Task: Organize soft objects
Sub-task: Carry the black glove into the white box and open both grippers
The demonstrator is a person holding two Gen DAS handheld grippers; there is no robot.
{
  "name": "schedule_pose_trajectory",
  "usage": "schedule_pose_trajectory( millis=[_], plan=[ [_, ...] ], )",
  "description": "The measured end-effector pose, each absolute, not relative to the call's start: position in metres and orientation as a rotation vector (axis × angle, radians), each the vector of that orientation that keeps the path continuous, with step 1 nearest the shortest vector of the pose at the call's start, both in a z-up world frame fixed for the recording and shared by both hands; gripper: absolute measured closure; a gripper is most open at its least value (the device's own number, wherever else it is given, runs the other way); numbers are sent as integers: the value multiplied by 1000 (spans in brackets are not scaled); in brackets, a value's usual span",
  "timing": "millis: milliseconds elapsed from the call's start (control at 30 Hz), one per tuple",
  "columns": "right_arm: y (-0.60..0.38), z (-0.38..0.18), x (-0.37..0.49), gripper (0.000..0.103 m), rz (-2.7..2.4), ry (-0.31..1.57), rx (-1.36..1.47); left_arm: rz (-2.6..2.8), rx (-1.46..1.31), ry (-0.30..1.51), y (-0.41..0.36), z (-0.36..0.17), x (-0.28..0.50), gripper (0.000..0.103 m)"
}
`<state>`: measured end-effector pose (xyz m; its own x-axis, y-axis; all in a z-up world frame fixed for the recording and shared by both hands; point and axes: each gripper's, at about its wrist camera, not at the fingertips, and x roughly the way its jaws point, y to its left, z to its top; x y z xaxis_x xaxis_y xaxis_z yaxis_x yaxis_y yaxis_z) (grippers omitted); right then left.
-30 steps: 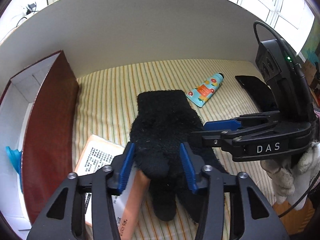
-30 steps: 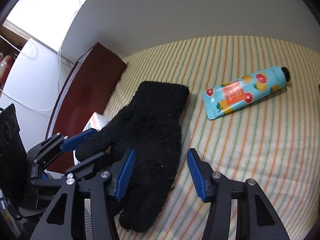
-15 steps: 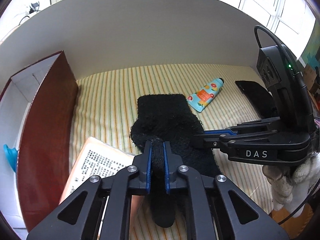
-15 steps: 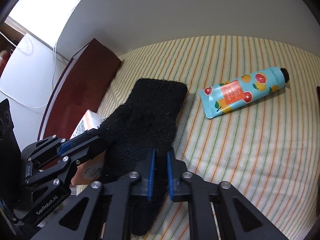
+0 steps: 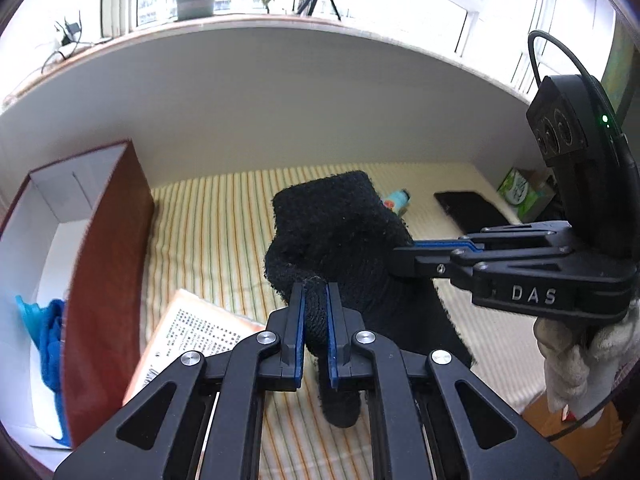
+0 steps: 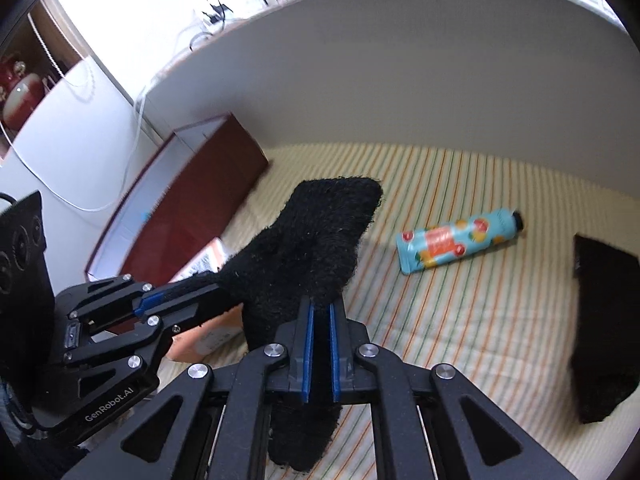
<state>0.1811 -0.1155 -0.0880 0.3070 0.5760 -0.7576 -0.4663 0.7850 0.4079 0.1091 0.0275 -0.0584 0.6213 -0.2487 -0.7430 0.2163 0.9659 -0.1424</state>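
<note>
The fuzzy glove (image 5: 340, 232) is black; the cloth (image 6: 460, 320) beneath is cream with orange and green stripes. The tube (image 6: 456, 242) is turquoise with citrus prints; the box (image 5: 104, 280) is reddish-brown outside, white inside.

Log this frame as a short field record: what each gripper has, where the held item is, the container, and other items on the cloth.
left gripper: shut on a finger of the black glove
right gripper: shut on the same glove
glove: lifted, cuff end raised off the striped cloth
container: open red box, blue fabric inside
other items: tube, printed packet, dark flat object
</note>
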Motion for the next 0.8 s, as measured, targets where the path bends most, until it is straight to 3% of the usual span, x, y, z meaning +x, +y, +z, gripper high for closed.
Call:
schedule_pose_trajectory(
  millis=[333,800],
  plan=[
    [-86,-13,174,97,745,910,52,-234,-85,720,66,-4,91,96],
    [62,48,183,97,895,805,-83,-20,-141,628,183,36,91,96]
  ],
)
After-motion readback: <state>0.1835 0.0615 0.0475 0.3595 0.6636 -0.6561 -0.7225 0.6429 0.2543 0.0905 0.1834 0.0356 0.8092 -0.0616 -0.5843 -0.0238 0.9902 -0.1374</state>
